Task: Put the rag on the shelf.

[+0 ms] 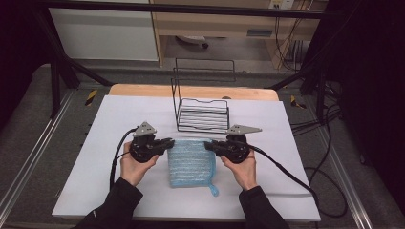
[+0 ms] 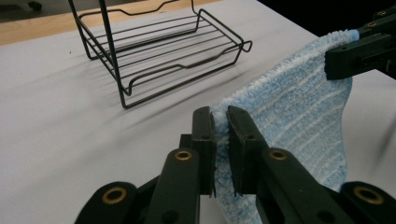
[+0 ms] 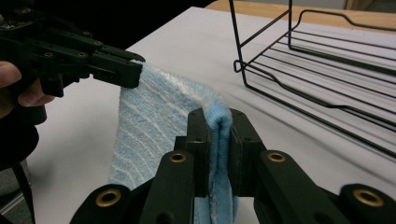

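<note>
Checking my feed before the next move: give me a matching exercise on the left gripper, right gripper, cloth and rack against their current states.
Things:
1. left gripper
2. right gripper
3. blue cloth
4. black wire rack

States:
A. stands free on the white table cover, beyond the cloth
B. held up by both far corners
C. shut on the cloth's far right corner
D. shut on the cloth's far left corner

Pairs: 1-D, 2-C, 3-B, 4-A

No text, label, brand or number can be read anywhere. A small pale tag on the shelf (image 1: 259, 33) beyond the bench's far edge is too blurred to make out.
</note>
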{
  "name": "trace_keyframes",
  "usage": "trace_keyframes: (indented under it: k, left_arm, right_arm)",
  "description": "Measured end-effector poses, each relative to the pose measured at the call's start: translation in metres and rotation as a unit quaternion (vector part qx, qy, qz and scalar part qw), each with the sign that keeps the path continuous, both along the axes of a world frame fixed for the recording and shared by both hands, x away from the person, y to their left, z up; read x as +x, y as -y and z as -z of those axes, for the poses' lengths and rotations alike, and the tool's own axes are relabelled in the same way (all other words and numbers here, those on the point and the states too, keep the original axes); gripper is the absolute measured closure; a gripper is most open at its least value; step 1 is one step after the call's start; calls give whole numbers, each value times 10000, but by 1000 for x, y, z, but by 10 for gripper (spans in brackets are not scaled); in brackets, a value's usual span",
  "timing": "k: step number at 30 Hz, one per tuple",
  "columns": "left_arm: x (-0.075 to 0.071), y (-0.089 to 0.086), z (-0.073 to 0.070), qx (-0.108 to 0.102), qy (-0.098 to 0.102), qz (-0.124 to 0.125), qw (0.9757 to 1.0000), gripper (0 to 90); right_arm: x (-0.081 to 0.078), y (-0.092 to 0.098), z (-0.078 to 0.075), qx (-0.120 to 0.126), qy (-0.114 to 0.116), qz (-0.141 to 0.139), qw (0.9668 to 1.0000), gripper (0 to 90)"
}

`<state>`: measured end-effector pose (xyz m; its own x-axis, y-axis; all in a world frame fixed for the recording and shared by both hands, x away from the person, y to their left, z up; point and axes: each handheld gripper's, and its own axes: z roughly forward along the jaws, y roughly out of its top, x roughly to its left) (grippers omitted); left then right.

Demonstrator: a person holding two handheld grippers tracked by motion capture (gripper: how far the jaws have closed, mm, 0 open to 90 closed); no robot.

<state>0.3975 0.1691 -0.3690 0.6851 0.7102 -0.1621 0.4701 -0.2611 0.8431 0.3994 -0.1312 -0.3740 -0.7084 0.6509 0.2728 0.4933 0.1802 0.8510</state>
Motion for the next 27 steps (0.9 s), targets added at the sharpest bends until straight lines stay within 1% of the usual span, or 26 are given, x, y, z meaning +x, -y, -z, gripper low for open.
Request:
trace_keyframes:
  k: [11,16,20,27]
  left_arm:
    - [-8,2,-14,-150,322,-27,9994,816]
    - [-11,3,-21,-233,459,-27,9987,816]
    - [-12,5,-26,-278,556,-50,9981,817]
    - [-14,9,-36,-394,729,-66,9965,817]
  right_arm:
    - [-9,3,-19,-33,389,46,9992,814]
    - [-12,6,-26,35,504,73,9987,814]
    - [-14,7,-31,34,612,94,9981,814]
    - [-19,11,-43,104,799,173,9966,814]
